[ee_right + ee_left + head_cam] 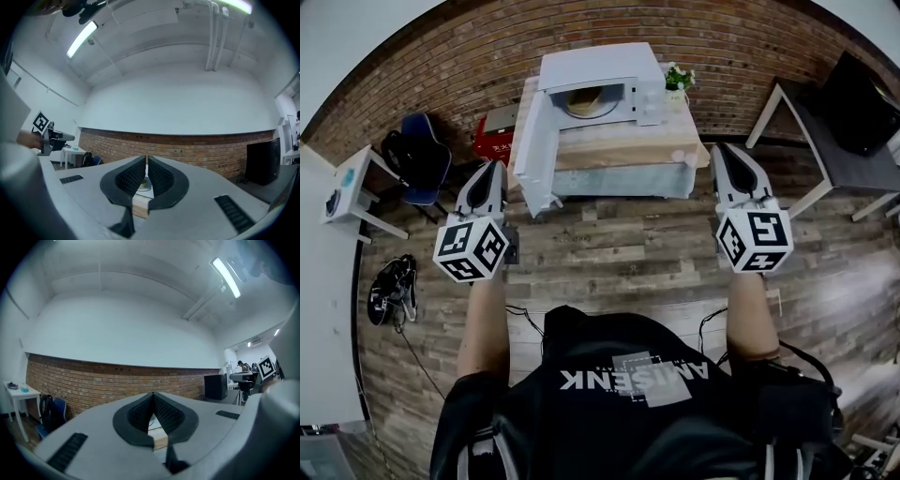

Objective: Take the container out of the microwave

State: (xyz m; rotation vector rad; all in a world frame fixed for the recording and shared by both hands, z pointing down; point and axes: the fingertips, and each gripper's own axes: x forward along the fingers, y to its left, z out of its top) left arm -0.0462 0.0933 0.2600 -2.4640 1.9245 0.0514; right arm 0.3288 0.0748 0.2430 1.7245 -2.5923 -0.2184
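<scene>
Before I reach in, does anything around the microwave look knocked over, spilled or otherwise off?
Nothing stands out. The microwave sits on its table with its door wide open, and the container rests inside with no spill visible. Finer detail inside is too small to judge.

A lab-like test room in a loft-style office — a brick wall [487, 56] below plain white, wood-plank floor [619, 253], tube lights [226, 276] and bare ceiling pipes [213, 28]. A microwave [600, 64] sits on a far table [619, 141]; a white side table [356, 187] stands left.
</scene>
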